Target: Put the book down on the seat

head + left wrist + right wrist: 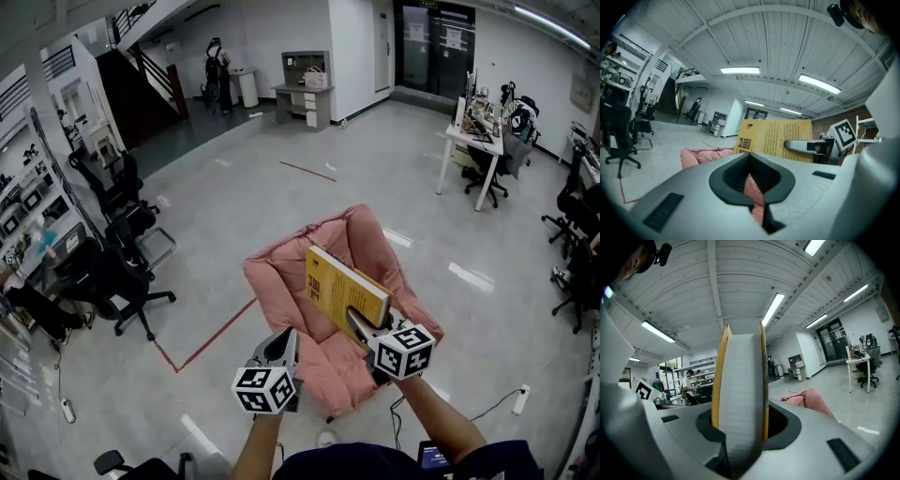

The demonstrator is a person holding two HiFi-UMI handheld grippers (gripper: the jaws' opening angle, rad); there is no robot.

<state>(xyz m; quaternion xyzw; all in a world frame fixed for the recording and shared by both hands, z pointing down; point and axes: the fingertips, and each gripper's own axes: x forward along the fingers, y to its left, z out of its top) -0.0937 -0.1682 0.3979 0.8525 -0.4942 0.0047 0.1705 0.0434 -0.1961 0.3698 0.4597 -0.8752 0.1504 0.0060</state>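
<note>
Nearest me, the left gripper (278,349) carries nothing, its fingers pressed together, hanging by the front edge of the seat. Just to its right, the right gripper (364,328) has its fingers pinching the yellow book (342,286) across its thickness, near a lower corner. The book stands on edge, tilted, over the pink seat (272,281), and as far as I can judge it isn't resting there yet. So I'm in the lowering step. Next I'd bring the book down onto the seat, lay it flat, and only then spread the fingers. Beyond lies the grey floor (375,169).
</note>
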